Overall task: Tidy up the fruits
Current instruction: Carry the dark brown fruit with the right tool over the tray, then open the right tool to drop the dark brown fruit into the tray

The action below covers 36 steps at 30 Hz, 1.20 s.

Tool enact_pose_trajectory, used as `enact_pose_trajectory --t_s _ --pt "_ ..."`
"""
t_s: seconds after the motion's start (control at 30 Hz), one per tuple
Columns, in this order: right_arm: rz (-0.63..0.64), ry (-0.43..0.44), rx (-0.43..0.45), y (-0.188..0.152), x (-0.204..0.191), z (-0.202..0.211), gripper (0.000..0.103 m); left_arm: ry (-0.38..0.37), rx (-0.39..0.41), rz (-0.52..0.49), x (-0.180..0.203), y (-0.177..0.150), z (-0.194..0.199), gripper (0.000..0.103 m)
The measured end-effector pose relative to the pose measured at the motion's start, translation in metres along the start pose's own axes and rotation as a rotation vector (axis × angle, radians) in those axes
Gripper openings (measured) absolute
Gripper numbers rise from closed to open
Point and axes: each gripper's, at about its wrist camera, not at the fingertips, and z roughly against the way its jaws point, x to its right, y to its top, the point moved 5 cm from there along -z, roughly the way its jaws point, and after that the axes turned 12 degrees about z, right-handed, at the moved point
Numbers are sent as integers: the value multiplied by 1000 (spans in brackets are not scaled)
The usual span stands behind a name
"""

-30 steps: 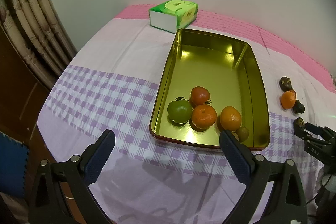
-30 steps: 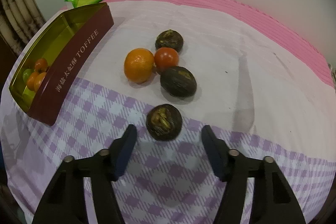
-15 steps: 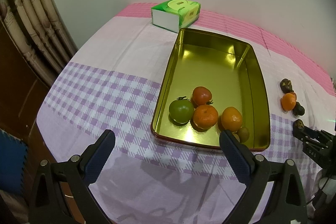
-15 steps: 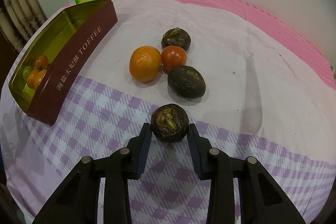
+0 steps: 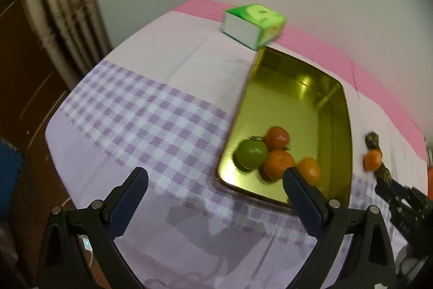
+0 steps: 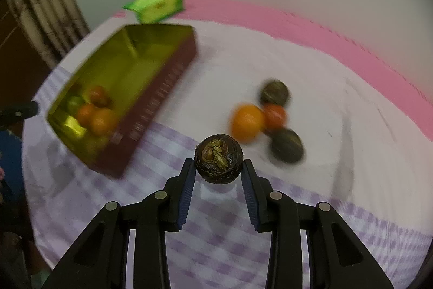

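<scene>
While my right tool (image 6: 218, 172) clamps a dark wrinkled fruit (image 6: 218, 158) between its pads, clear of the table (image 6: 338, 88), the job looks roughly half done. Gold tin (image 5: 335, 110) already holds a green fruit (image 5: 251, 154), a red one (image 5: 276, 137) and two orange ones (image 5: 278, 163), all bunched at its near end; maybe a smaller piece behind my left tool's finger, can't tell. Left out on the cloth to the right of the tin: one orange (image 6: 246, 121), one small red fruit (image 6: 274, 115) and two dark fruits (image 6: 274, 92), touching or nearly so in a cluster, blurred. So by my count four loose plus the one I'm gripping remain to go in, and the far half of the tin is bare. Right tool points steeply down, fruit sitting at the finger tips with its stem end facing the camera, tin off to the left in that view. Left tool (image 5: 215, 184) gapes wide with nothing between the fingers, hanging over the checked cloth at the near-left corner of the tin, also angled down, doing nothing useful. Green tissue box (image 5: 253, 25) sits past the tin's far end, not part of the task. Likely next: carry the dark fruit left over the tin wall.
</scene>
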Motion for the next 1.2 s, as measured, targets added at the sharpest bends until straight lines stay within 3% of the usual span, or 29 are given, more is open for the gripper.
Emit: enact_pose_trajectory --t_s 0.23,0.37,0.43,0.47,0.57,0.6,0.63,0.67,0.7,0.77,0.83,1.0,1.13,1.2 --pt "101 72 31 30 -48 -2 36 42 18 45 -12 6 0 99" --pt "151 99 33 15 -107 9 36 48 24 51 -15 7 0 99" --pt "171 109 30 19 -119 4 36 46 23 51 -15 8 0 99" --pt "179 113 27 41 -104 -9 36 47 21 50 -15 8 0 99" --pt "195 123 16 43 -99 -18 36 47 20 50 -16 8 0 99" --pt "199 128 11 23 -128 -9 36 45 20 52 -16 8 -1 99" --pt "200 131 6 25 -111 -16 36 45 18 52 -16 8 -1 99" --pt "202 132 2 7 -135 -8 36 47 16 52 -16 8 -1 99" --pt "202 135 -2 9 -122 -10 36 47 14 53 -16 8 -2 99" --pt "206 139 -11 -2 -135 -6 36 45 14 55 -16 9 -2 99" --pt "211 140 -20 42 -121 -27 36 45 13 53 -15 9 -2 99" --pt "211 149 -36 10 -106 -17 36 44 12 55 -16 9 -2 99" --pt "213 155 -44 43 -97 -38 36 41 16 55 -16 9 -2 99" --pt "213 154 -44 38 -103 -32 37 42 11 54 -16 8 -3 99"
